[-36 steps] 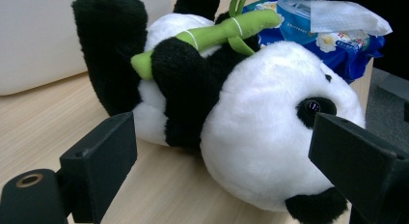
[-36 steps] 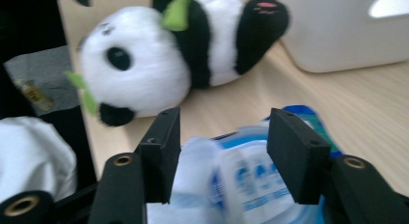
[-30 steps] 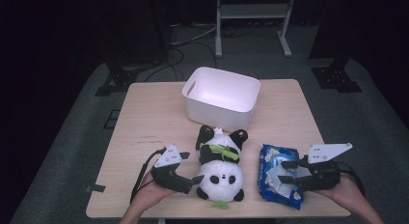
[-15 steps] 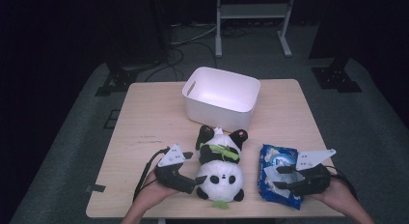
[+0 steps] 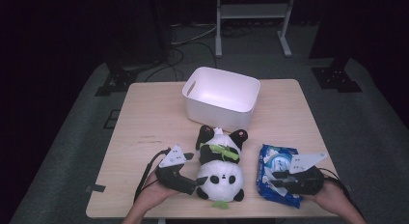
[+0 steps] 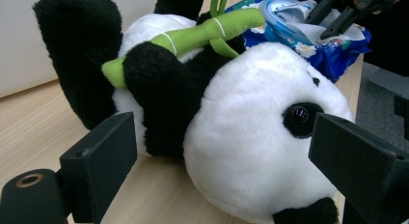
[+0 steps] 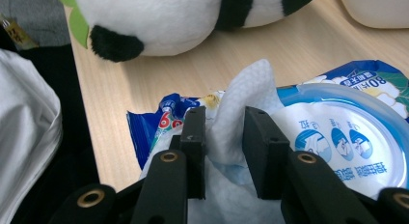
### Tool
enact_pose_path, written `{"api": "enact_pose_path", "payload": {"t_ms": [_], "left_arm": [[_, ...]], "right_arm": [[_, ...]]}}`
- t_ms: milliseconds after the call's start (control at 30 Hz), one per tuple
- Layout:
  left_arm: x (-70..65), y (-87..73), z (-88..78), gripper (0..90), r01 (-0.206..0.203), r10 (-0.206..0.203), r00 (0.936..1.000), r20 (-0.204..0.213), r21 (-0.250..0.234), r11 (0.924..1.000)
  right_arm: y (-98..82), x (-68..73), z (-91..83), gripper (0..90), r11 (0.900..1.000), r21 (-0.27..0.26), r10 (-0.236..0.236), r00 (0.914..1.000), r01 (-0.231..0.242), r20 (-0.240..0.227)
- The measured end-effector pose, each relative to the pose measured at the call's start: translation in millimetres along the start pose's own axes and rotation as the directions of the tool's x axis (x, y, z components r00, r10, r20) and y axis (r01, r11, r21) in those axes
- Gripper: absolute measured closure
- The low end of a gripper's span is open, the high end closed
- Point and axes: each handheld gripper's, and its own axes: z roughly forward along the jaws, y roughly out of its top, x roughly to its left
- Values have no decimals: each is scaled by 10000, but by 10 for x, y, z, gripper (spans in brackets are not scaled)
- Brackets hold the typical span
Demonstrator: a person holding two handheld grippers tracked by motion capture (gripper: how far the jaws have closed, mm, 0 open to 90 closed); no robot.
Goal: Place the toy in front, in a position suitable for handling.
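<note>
Right tool has sunk onto the wipes pack at the surface's near right; jaws just closing, now pinching a wipe. Pull-out seems next. Left tool gapes around the panda, not gripping.

1 panda, 1 wipes pack, 1 bin

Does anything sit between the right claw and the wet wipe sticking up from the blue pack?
Nothing visible does. The right claw has just been closing, and the white wet wipe already stands between its jaws, above the blue plastic wipes pack. The black-and-white plush panda lies off to the side.
</note>
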Motion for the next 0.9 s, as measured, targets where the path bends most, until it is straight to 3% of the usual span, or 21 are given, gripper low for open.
{"api": "enact_pose_path", "payload": {"t_ms": [167, 400, 667, 733, 900], "left_arm": [[12, -9, 9, 86, 81, -81, 10000, 1, -8, 10000], [18, -13, 24, 86, 126, -126, 9999, 2, -29, 9999], [29, 9, 26, 86, 67, -67, 10000, 23, -17, 10000], [31, 18, 22, 86, 58, -58, 10000, 19, -51, 10000], [36, 28, 20, 86, 60, -60, 10000, 8, -58, 10000]], "right_arm": [[-18, -107, -2, 704, 10000, -60, 62, 9997, -61, 236], [-53, -384, -40, 704, 9984, -200, 533, 9966, -521, 623], [-100, -688, -97, 704, 9919, -414, 1240, 9847, -1197, 1223], [-105, -737, -129, 715, 9874, -644, 1516, 9810, -1447, 1210], [-88, -723, -181, 806, 9876, -766, 1459, 9805, -1367, 1315]]}}
